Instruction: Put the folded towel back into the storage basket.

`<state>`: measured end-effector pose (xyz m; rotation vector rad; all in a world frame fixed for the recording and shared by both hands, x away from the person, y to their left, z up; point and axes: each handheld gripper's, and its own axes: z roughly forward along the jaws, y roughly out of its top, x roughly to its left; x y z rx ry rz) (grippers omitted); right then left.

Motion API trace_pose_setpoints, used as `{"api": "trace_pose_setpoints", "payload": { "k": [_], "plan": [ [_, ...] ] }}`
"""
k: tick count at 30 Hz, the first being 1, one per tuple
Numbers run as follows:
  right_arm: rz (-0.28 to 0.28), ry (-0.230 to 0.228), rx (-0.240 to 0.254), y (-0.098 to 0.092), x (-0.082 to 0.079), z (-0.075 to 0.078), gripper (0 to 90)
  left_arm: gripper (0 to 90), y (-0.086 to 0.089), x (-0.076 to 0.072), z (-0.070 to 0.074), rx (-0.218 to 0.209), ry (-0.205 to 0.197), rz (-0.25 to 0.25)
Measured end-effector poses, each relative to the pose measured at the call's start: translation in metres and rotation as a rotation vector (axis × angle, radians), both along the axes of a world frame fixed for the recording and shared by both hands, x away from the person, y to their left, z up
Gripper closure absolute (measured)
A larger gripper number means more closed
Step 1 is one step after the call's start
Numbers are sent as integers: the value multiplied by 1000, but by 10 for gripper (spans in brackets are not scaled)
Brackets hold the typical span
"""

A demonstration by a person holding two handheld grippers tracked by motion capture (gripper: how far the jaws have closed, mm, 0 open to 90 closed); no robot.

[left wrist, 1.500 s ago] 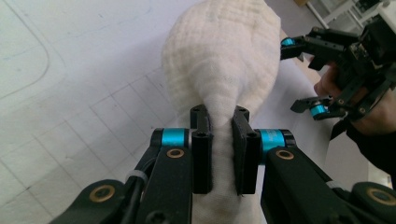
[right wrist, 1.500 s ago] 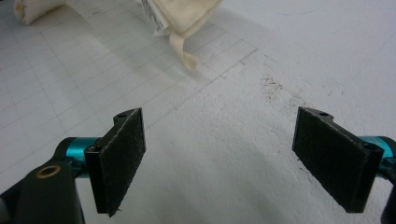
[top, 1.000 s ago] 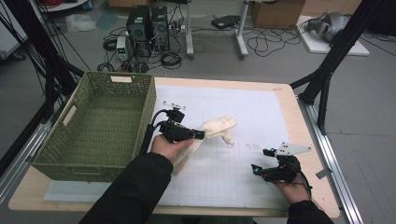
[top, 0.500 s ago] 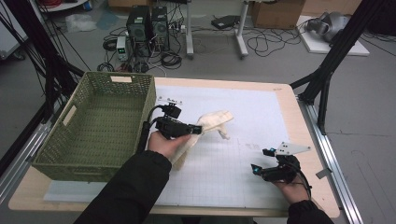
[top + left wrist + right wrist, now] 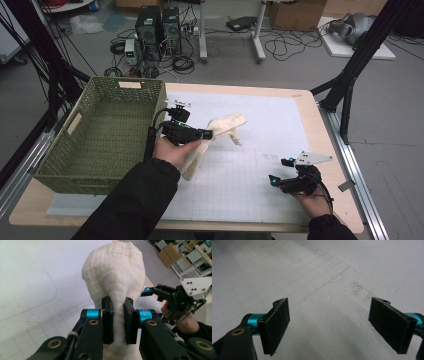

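A cream knitted cloth point(image 5: 227, 122) hangs off the white gridded mat point(image 5: 270, 120), pinched near its middle by my left gripper point(image 5: 209, 134). One end droops below the hand; the other bulges out past the jaws. In the left gripper view the two black jaws of the left gripper point(image 5: 117, 302) squeeze the cloth point(image 5: 115, 270) into a narrow neck. Just to the left stands a green woven basket point(image 5: 75, 150). My right gripper point(image 5: 276, 171) rests low over the mat at the front right. Its pads point(image 5: 278, 320) stand wide apart with bare mat between them, the right gripper point(image 5: 329, 322) holding nothing.
The mat covers most of the wooden table point(image 5: 325, 150). A black frame leg point(image 5: 350, 80) rises at the table's right edge. On the floor beyond lie computers point(image 5: 157, 25), cables and boxes. The right hand and its gripper point(image 5: 175, 297) show past the cloth in the left gripper view.
The left hand has lifted the cloth higher off the mat and drawn it slightly left, toward the basket. The right gripper has stayed where it was.
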<state>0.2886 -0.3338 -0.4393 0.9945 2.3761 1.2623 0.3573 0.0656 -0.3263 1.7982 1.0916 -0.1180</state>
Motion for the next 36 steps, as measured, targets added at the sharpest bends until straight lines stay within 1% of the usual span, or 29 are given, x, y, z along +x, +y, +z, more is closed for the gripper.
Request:
{"api": "trace_pose_setpoints", "payload": {
  "k": [3,4,8,12,16,21,23,28,30,32,34,36],
  "plan": [
    [-1,1,0,0,0,0,166,803,3,-1,4,2,-9,13],
    [0,-1,-1,0,0,0,166,803,4,-1,5,1,-19,20],
    [3,-3,-3,1,1,0,166,804,7,-3,11,2,-39,44],
    [6,-3,-5,2,2,0,166,804,15,-3,17,7,-49,80],
    [4,-3,-7,2,3,0,166,805,27,-2,22,2,-59,131],
    [9,-1,-10,4,4,0,166,805,39,-2,25,-12,-54,181],
    [12,2,-11,5,4,-1,166,805,43,-2,26,-11,-49,205],
    [15,0,-10,5,5,-1,166,805,50,-2,27,-13,-34,241],
    [9,5,-8,5,5,-1,166,806,52,-2,28,-15,-36,254],
    [7,-2,-5,4,6,-1,166,805,54,-3,29,-20,-35,266],
    [8,-4,-6,4,6,-1,166,805,56,-3,29,-13,-32,282],
    [7,0,-6,4,6,-1,166,805,58,-4,30,-16,-34,294]
  ]
}}
